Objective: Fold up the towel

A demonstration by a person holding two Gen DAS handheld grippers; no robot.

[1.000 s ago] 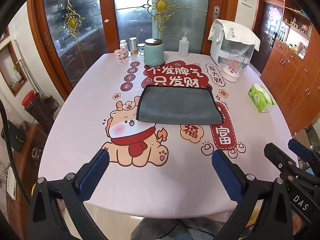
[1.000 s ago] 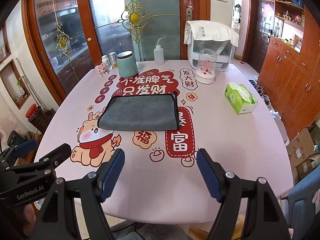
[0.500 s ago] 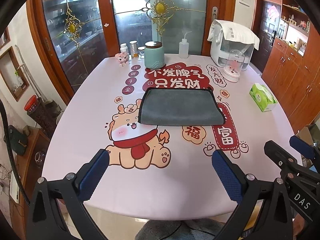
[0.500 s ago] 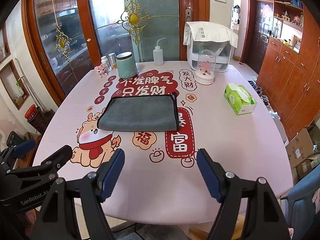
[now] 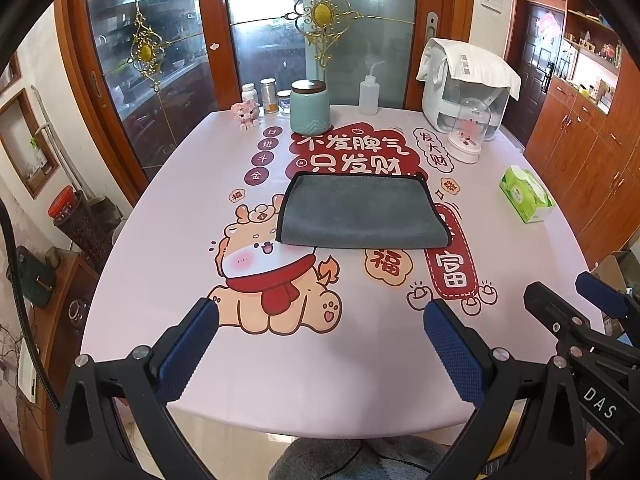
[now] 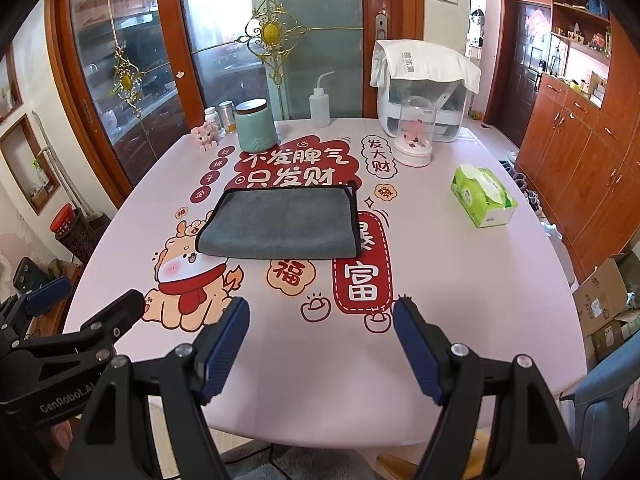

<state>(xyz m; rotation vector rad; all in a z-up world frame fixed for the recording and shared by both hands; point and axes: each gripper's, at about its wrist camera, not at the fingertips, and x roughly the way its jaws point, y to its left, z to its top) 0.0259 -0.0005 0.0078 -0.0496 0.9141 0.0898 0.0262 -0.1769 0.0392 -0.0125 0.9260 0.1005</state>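
Observation:
A grey towel (image 5: 360, 214) lies folded flat in a rectangle in the middle of the pink printed table (image 5: 320, 368); it also shows in the right wrist view (image 6: 280, 224). My left gripper (image 5: 320, 344) is open and empty, held above the table's near edge, well short of the towel. My right gripper (image 6: 320, 344) is open and empty, also above the near edge. The right gripper shows at the right of the left wrist view (image 5: 576, 320), and the left gripper at the left of the right wrist view (image 6: 84, 308).
At the far edge stand a teal canister (image 5: 309, 107), a squeeze bottle (image 5: 368, 96), small jars (image 5: 268, 96), a pink figurine (image 5: 245, 114), a white appliance (image 5: 466, 88) and a glass dome (image 5: 471, 130). A green tissue pack (image 5: 526, 194) lies at the right.
Both grippers have drawn back and risen slightly from the table, so the towel looks a little farther away. The towel has not moved and both grippers stay open.

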